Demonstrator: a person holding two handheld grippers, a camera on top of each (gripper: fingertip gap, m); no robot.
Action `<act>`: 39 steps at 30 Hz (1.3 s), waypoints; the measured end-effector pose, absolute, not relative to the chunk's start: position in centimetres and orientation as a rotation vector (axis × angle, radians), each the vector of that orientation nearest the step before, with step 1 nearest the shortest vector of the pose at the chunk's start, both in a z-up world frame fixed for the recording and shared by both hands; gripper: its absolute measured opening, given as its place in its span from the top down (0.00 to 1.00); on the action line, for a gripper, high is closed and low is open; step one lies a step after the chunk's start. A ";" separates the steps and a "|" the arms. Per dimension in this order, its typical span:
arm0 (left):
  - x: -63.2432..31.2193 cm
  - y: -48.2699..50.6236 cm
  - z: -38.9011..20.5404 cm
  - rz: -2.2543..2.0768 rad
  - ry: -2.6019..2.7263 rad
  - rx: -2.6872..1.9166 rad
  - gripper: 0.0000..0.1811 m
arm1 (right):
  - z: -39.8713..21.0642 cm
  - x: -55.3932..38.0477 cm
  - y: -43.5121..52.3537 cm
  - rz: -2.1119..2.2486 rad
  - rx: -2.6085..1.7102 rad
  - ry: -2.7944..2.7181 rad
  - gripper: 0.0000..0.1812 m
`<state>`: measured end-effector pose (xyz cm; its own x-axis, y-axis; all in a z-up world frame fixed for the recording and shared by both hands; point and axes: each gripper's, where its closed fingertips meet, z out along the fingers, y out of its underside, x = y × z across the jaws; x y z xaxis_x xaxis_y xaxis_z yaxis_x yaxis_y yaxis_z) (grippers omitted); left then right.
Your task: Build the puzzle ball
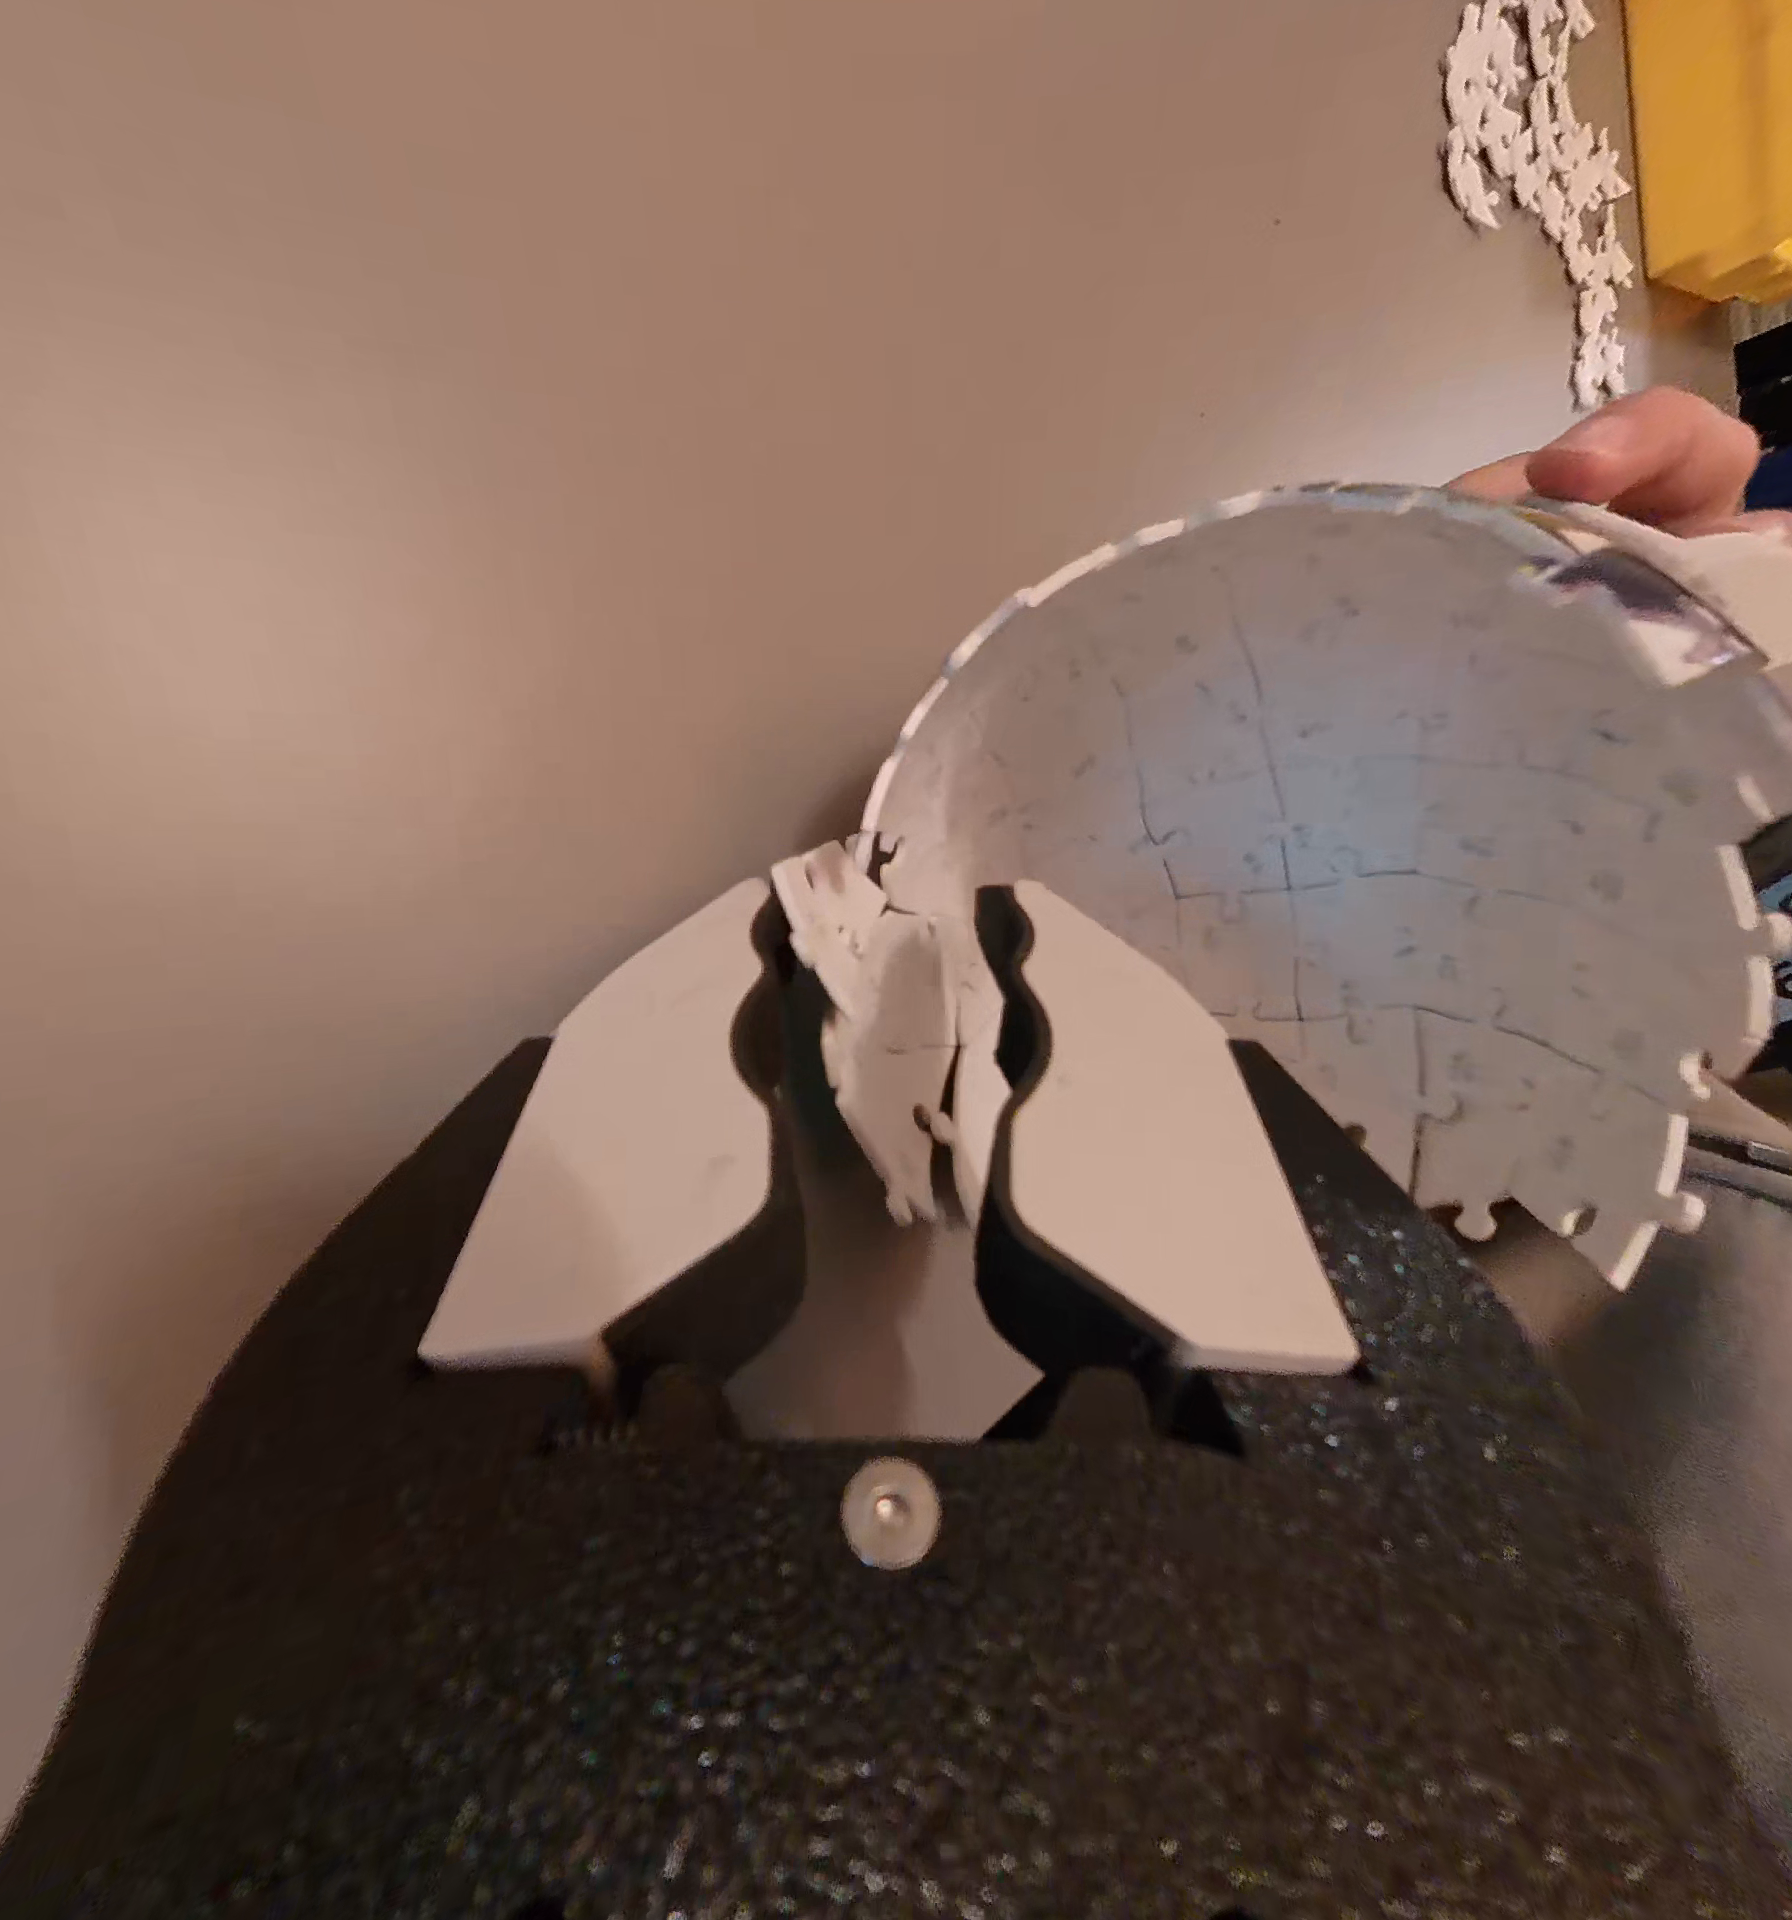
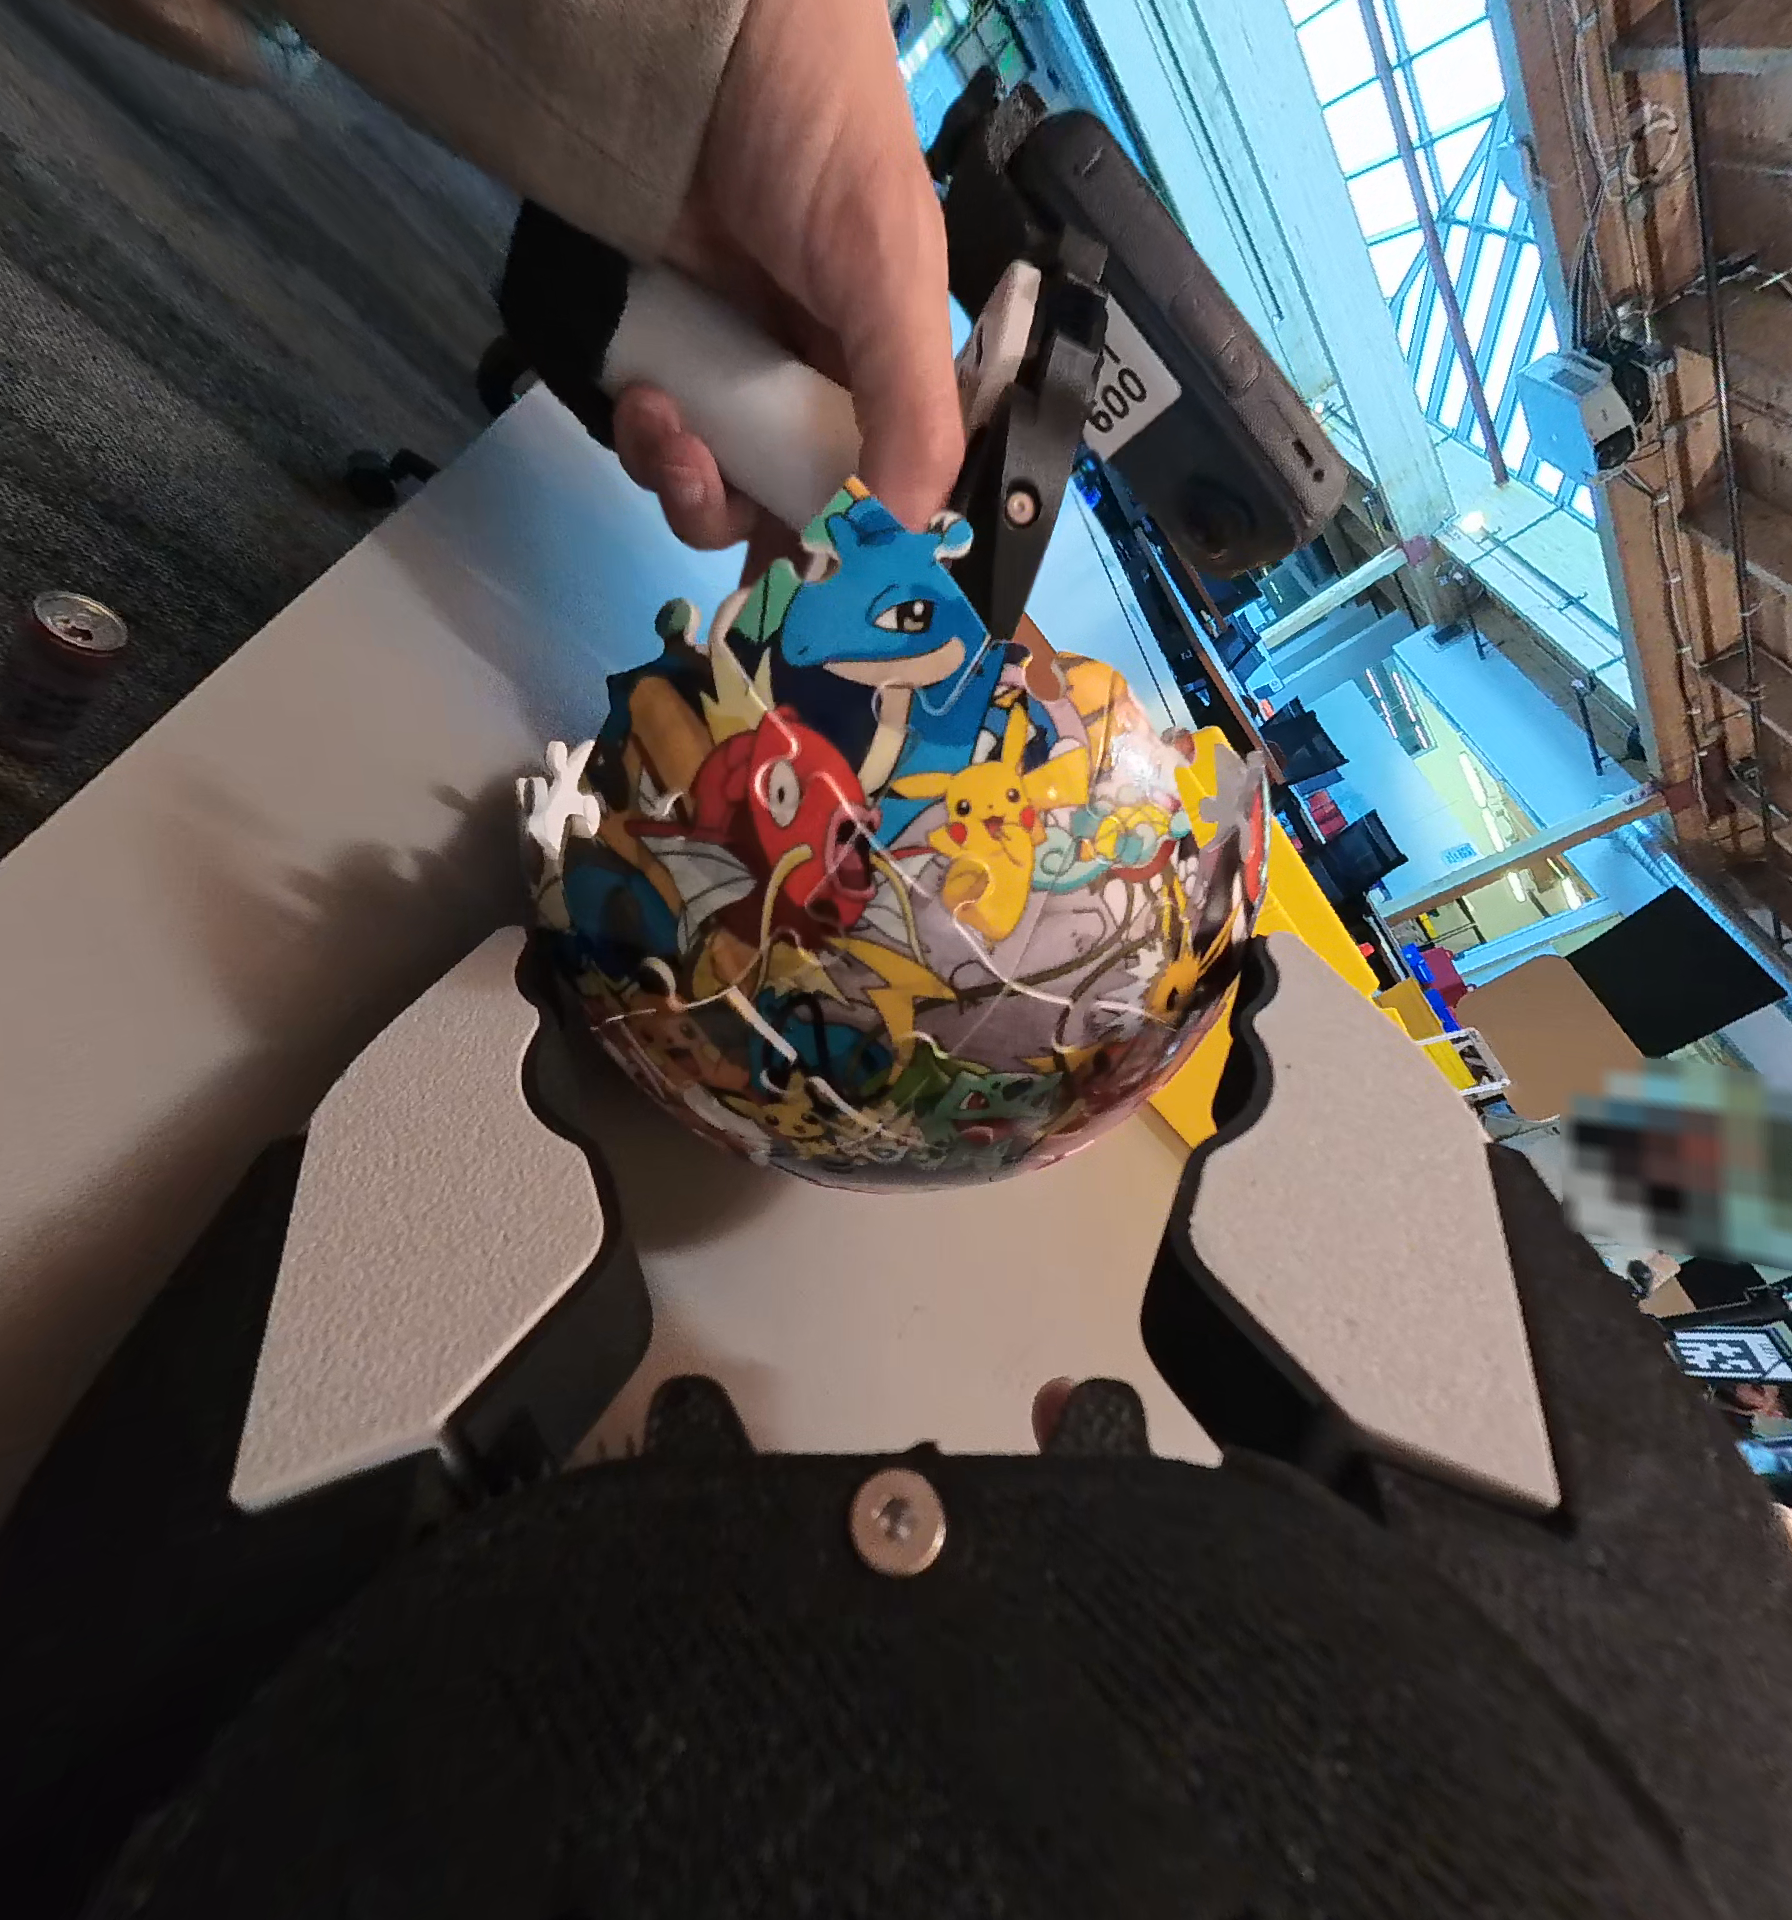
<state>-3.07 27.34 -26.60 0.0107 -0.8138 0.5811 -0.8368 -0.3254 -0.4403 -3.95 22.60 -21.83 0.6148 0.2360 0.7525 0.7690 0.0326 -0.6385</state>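
The half-built puzzle ball [image 2: 923,883] is a colourful cartoon-printed shell. My right gripper [image 2: 902,966] is shut on it, one finger on each side, and holds it just above the white table [image 2: 248,883]. In the left wrist view its white, hollow inside [image 1: 1339,831] faces me. My left gripper [image 1: 892,904] is shut on a small joined cluster of puzzle pieces [image 1: 902,1039] at the shell's rim. In the right wrist view the left gripper [image 2: 1006,582] holds this cluster [image 2: 871,603], with a blue creature on it, against the ball's top edge.
A pile of loose white-backed pieces [image 1: 1536,156] lies on the table [image 1: 456,416] beside a yellow box [image 1: 1754,156]. A drinks can [image 2: 61,665] stands beyond the table's left edge. A person's hand [image 2: 819,208] grips the left gripper's handle; a fingertip [image 1: 1640,457] shows above the shell.
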 end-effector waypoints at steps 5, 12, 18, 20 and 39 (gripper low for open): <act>-2.9 27.2 -26.4 1.274 -1.849 2.194 0.85 | -21.8 -3.9 22.6 -0.507 -1.524 -0.881 0.33; -3.0 27.3 -26.3 1.304 -1.917 2.176 0.87 | -21.8 -3.9 22.6 -0.509 -1.523 -0.881 0.33; -3.0 27.3 -26.3 1.360 -1.906 2.142 0.88 | -21.8 -3.9 22.6 -0.512 -1.526 -0.879 0.33; -3.0 27.2 -26.2 1.370 -1.890 2.136 0.86 | -21.8 -3.8 22.6 -0.513 -1.528 -0.878 0.33; -2.9 26.9 -26.0 1.336 -1.881 2.170 0.86 | -21.8 -2.8 23.1 -0.513 -1.574 -0.767 0.30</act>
<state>-2.87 26.92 -25.99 -0.0608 -0.8244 0.5628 -0.8030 -0.2944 -0.5181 -2.81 23.07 -21.78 0.6802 0.1815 0.7102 0.7257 -0.0303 -0.6873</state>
